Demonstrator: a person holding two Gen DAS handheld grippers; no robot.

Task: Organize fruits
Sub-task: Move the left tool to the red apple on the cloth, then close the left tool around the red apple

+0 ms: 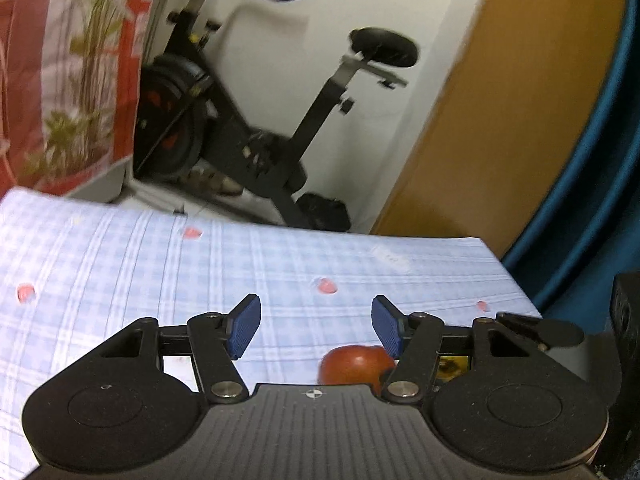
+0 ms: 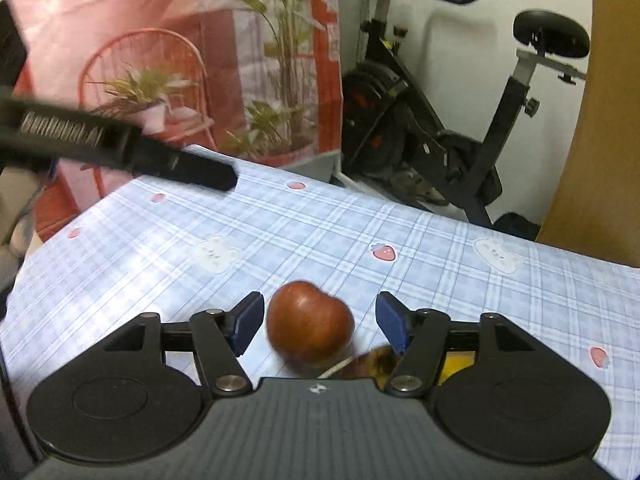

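A dark red apple (image 2: 310,326) lies on the blue checked tablecloth (image 2: 360,232), blurred, between the fingers of my right gripper (image 2: 320,322). That gripper is open: a narrow gap shows at the left pad and a wider one at the right. A brown and yellow fruit (image 2: 376,360), mostly hidden, sits just behind the right finger. In the left wrist view, my left gripper (image 1: 316,328) is open with nothing between its pads. The apple (image 1: 356,364) lies low by its right finger, half hidden by the gripper body. The left gripper's black body (image 2: 120,148) hangs at the upper left of the right wrist view.
The table's far edge (image 2: 400,200) drops off toward a black exercise bike (image 2: 460,140). A red curtain printed with plants (image 2: 180,60) hangs at the left. An orange wooden panel (image 1: 500,120) and a blue object (image 1: 592,200) stand at the right.
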